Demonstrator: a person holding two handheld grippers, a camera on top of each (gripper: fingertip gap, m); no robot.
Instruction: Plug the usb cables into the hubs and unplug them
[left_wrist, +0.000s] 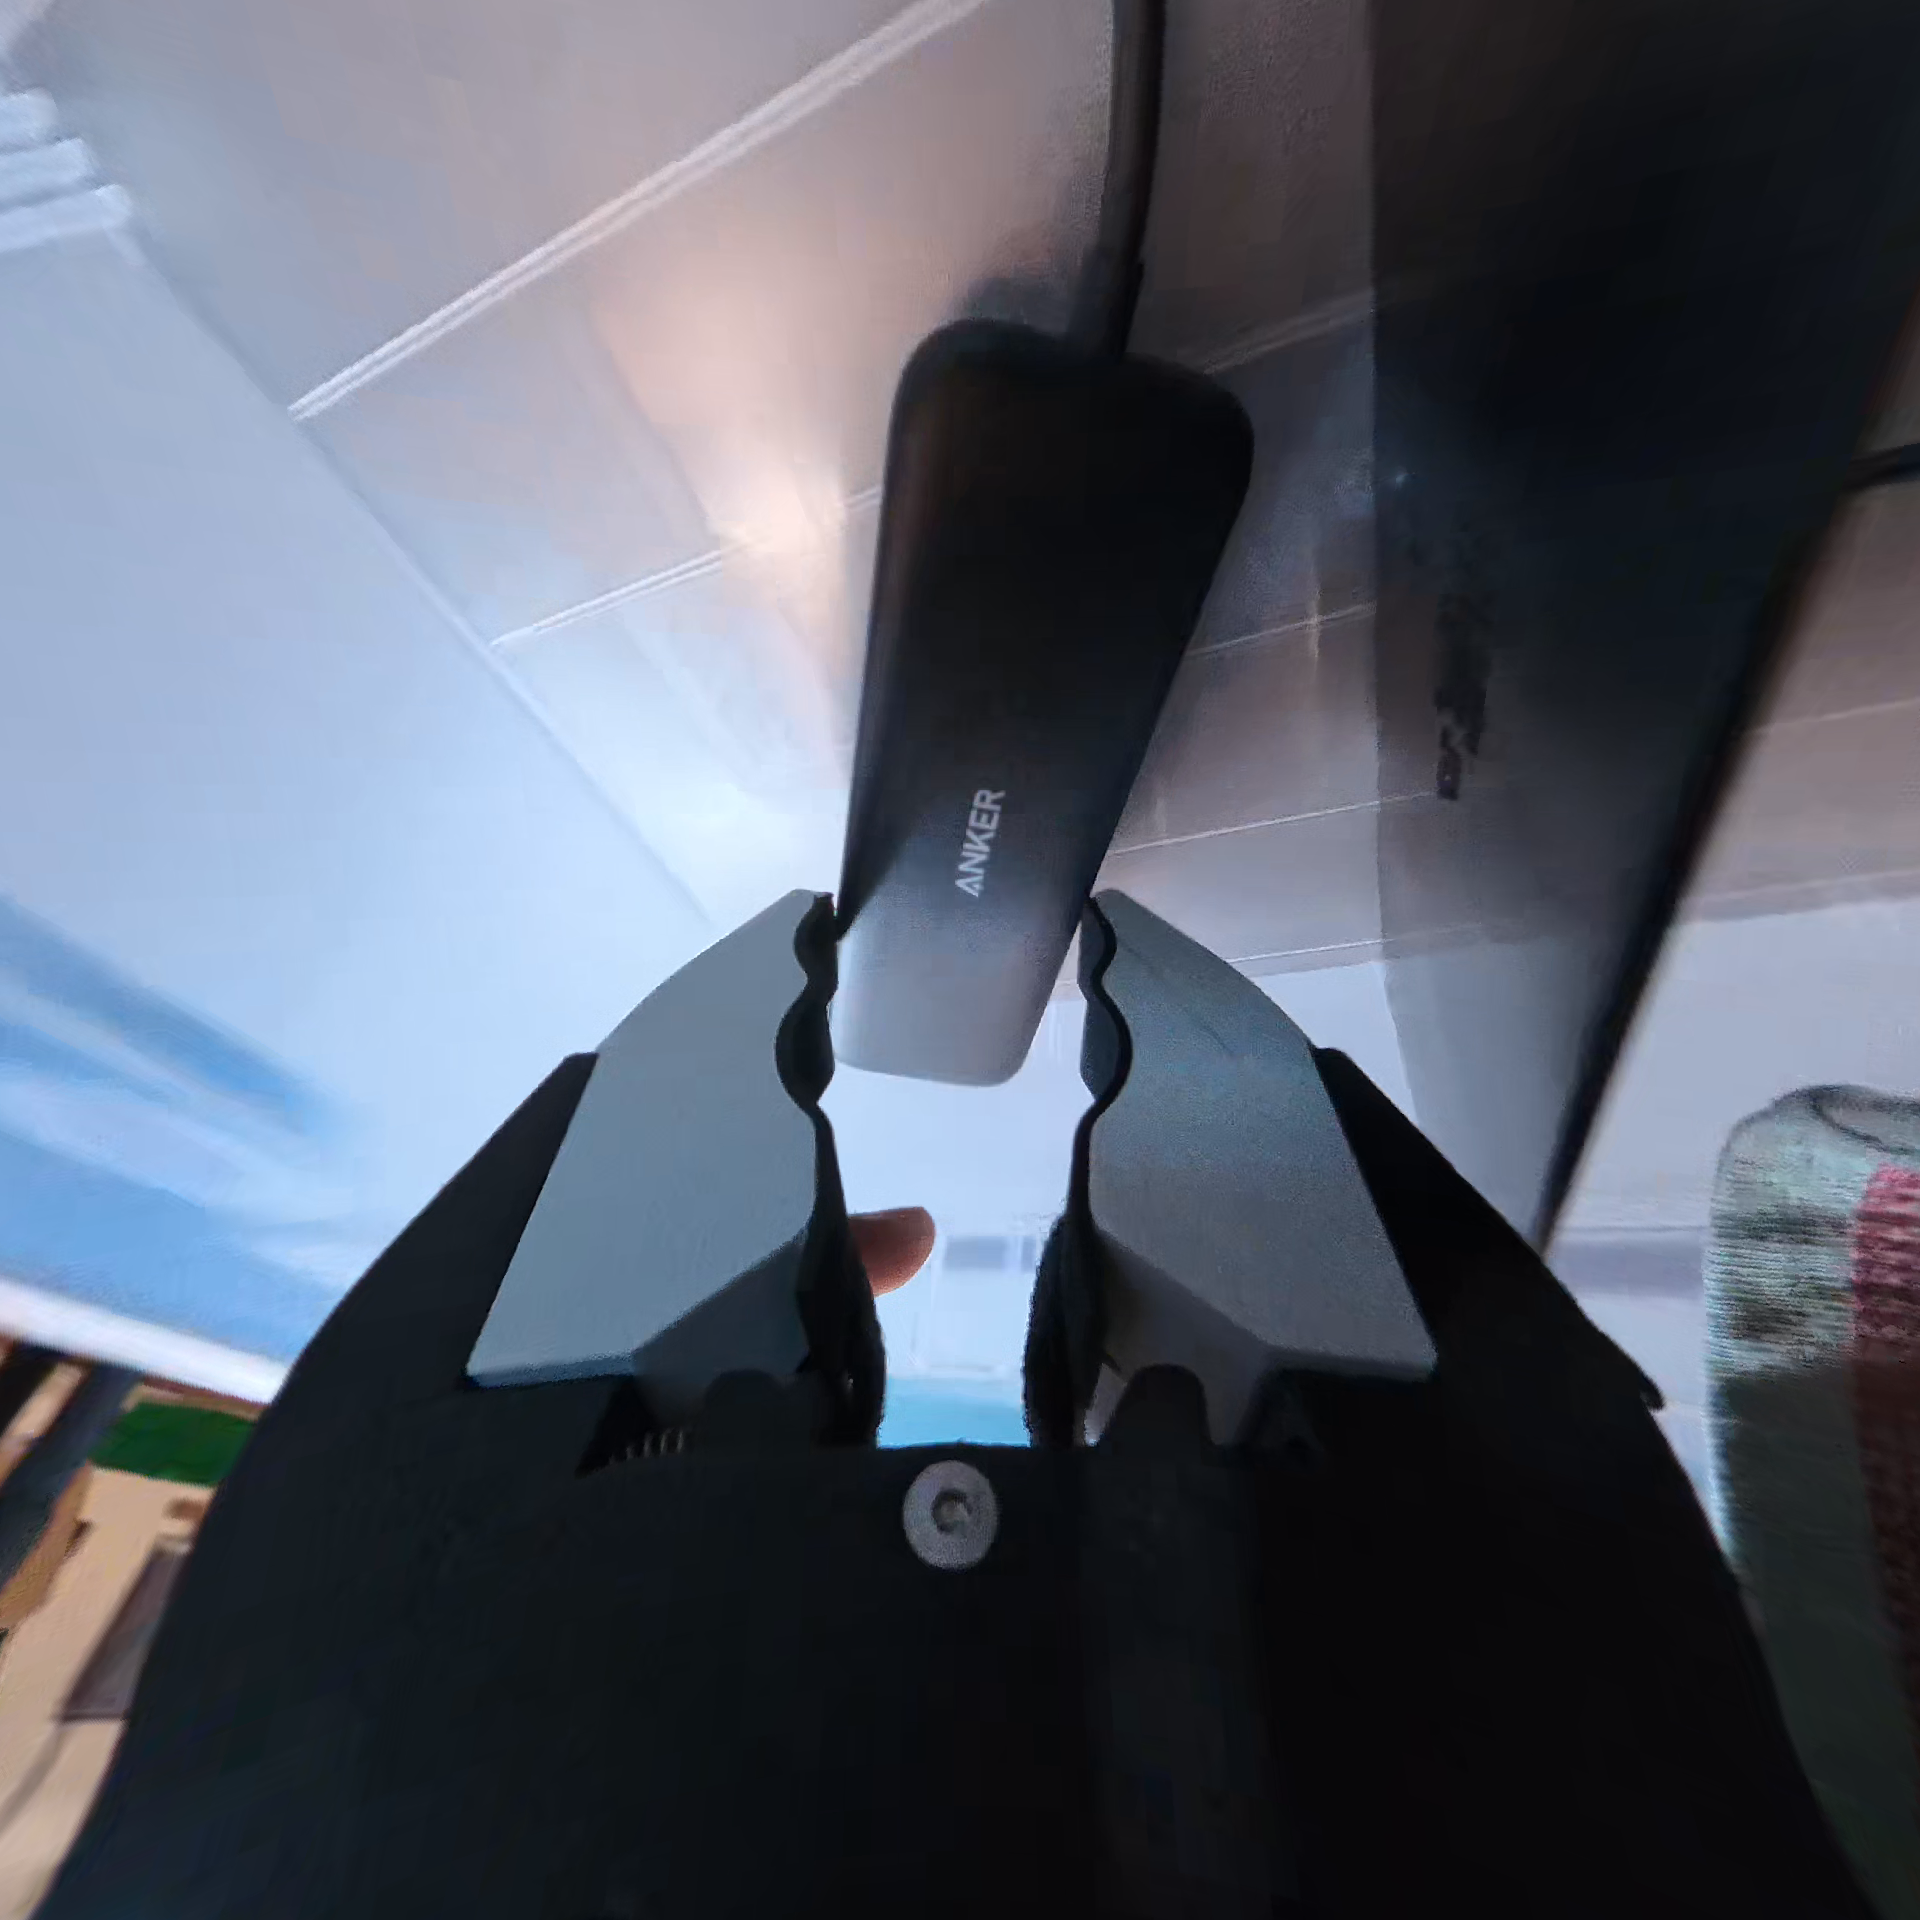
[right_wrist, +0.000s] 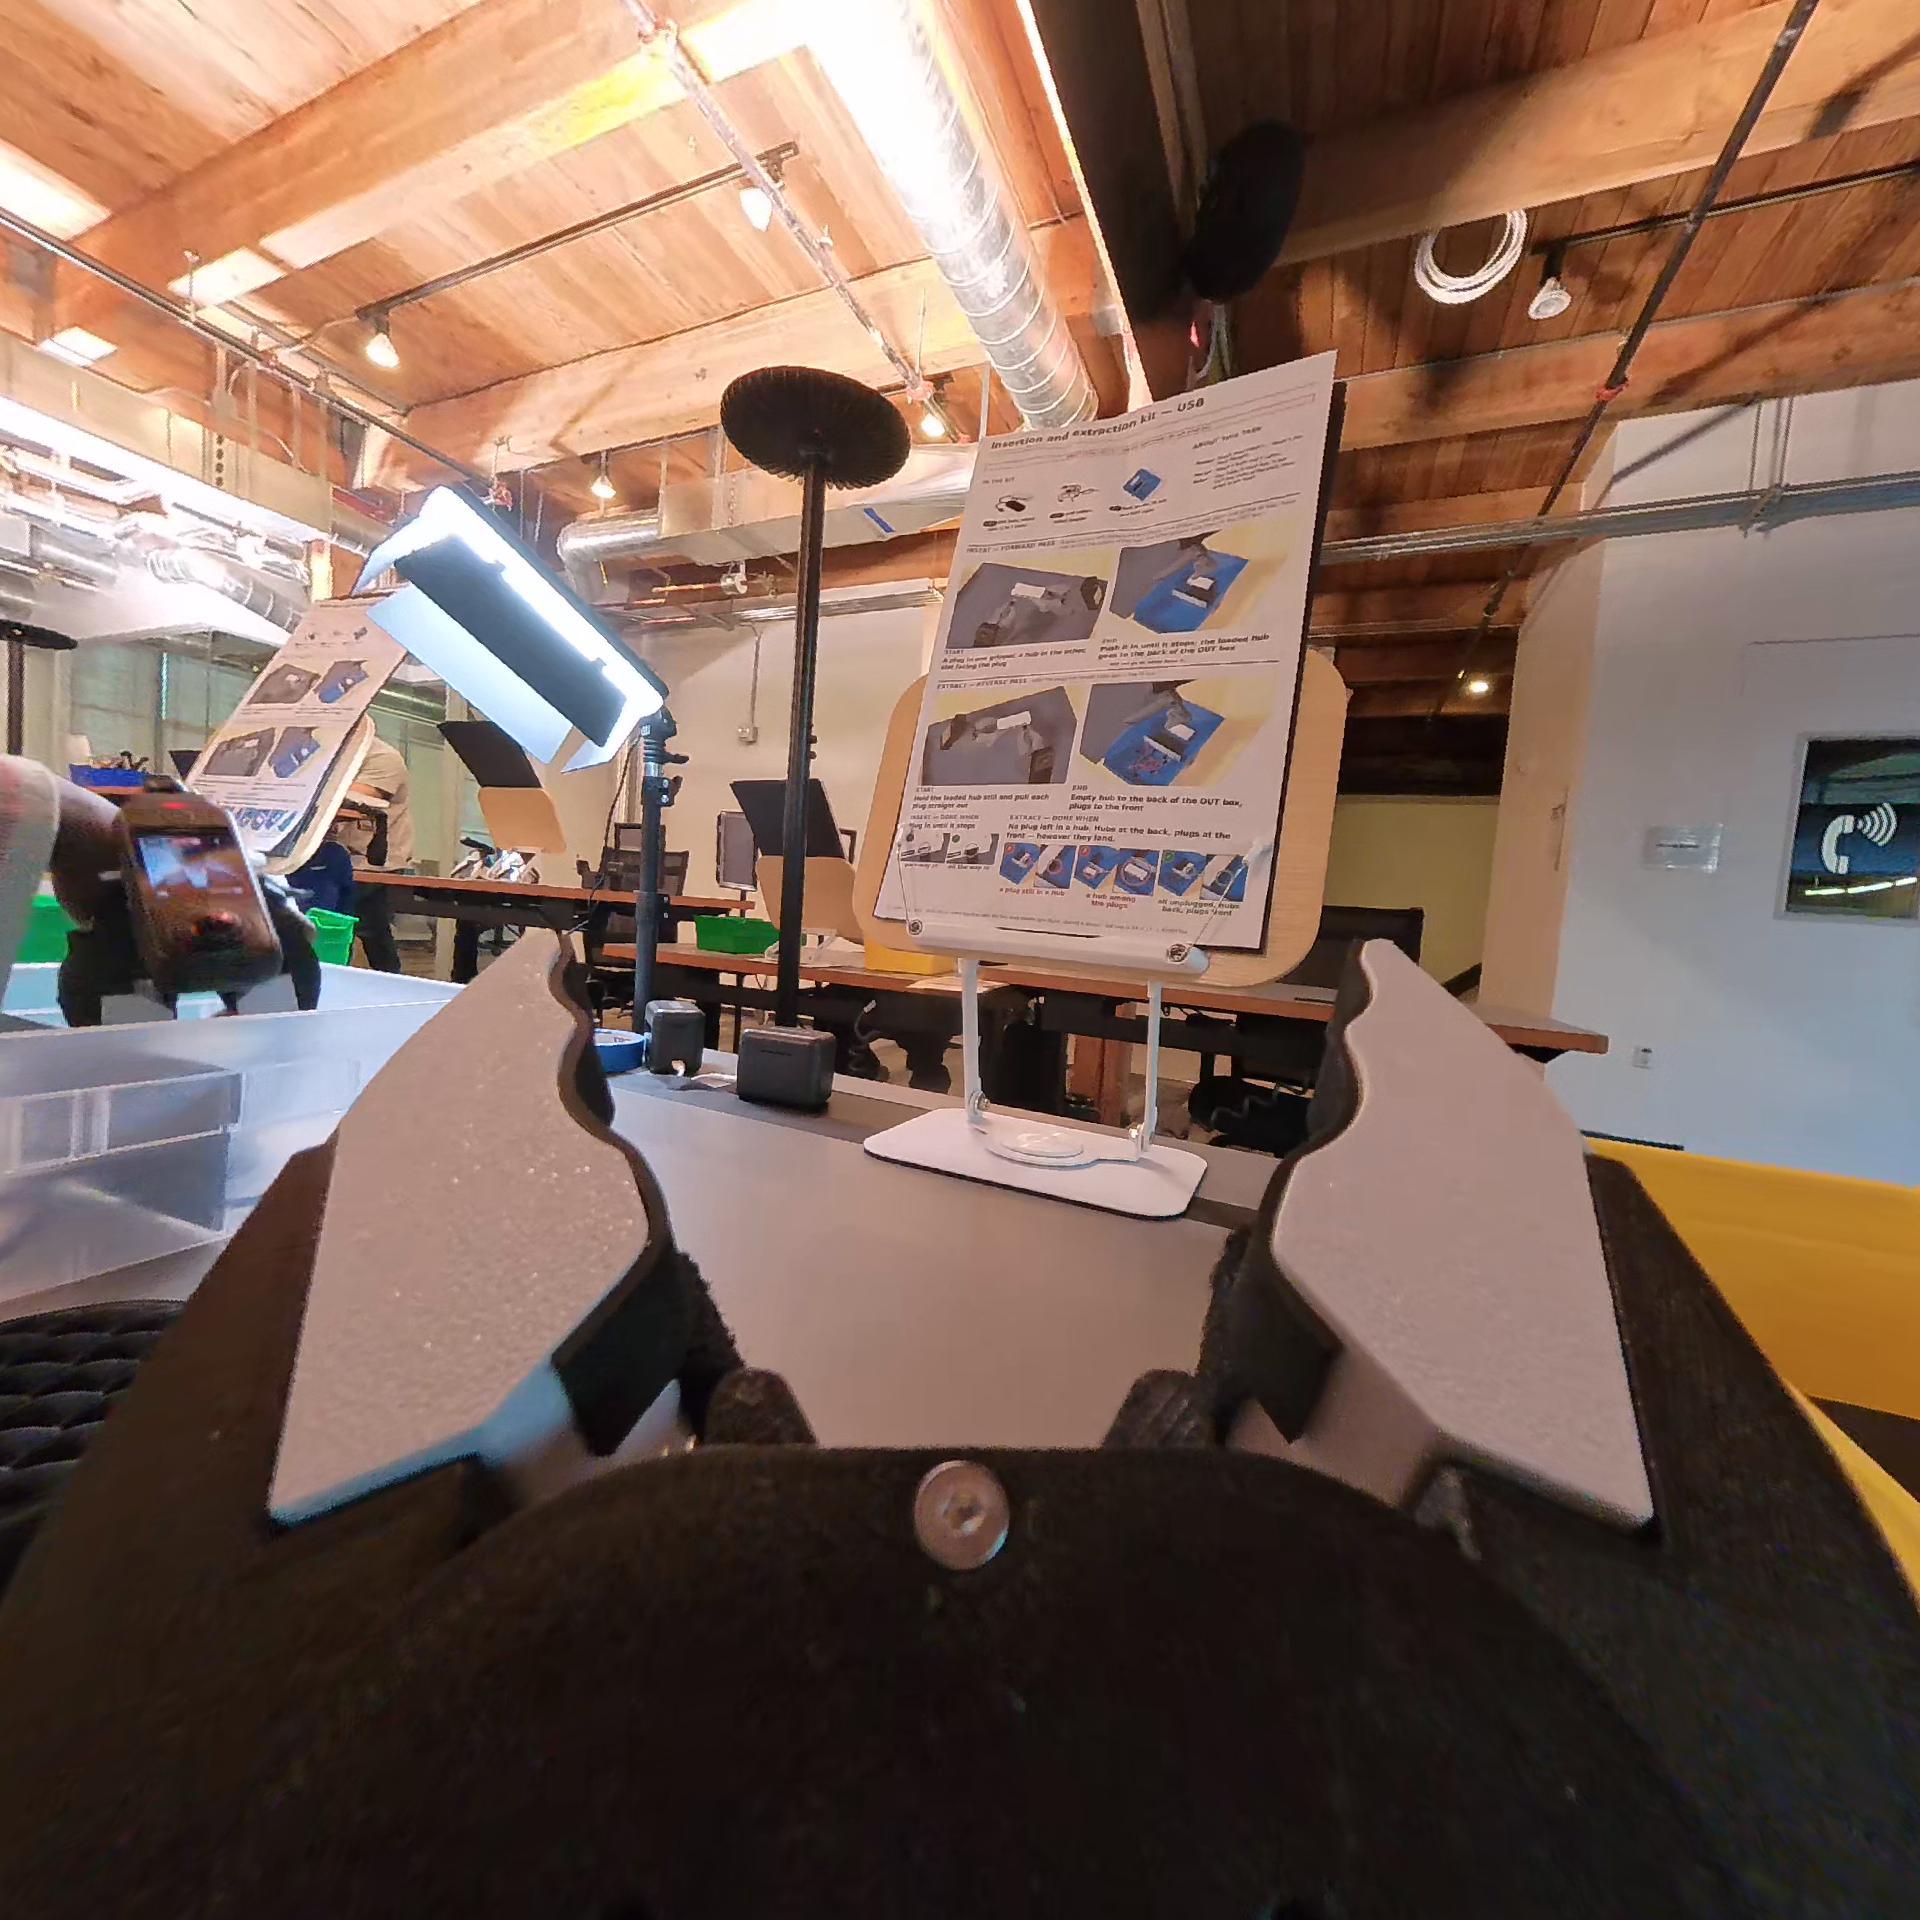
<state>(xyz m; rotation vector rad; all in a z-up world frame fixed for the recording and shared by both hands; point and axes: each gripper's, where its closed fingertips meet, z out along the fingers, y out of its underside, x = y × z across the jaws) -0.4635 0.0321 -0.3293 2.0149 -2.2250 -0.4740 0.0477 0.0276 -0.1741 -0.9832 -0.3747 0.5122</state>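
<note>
In the left wrist view my left gripper (left_wrist: 961, 935) is shut on the near end of a dark grey USB hub (left_wrist: 1029, 644). The hub points away from me, and its black cable (left_wrist: 1132, 208) runs off its far end towards the top. The hub is sharp while the background is smeared. No USB plug shows in either view. In the right wrist view my right gripper (right_wrist: 966, 977) is wide open and empty, low over the grey table (right_wrist: 935, 1278). The left gripper's body (right_wrist: 187, 904) shows far off at the left edge of that view.
A clear plastic bin (right_wrist: 114, 1143) stands at the left of the table and a yellow bin (right_wrist: 1766, 1257) at the right. An instruction sheet on a white stand (right_wrist: 1122, 665) is straight ahead. A small black box (right_wrist: 787, 1065) and a pole sit at the table's back edge. A person's fingertip (left_wrist: 896, 1247) shows between my left fingers.
</note>
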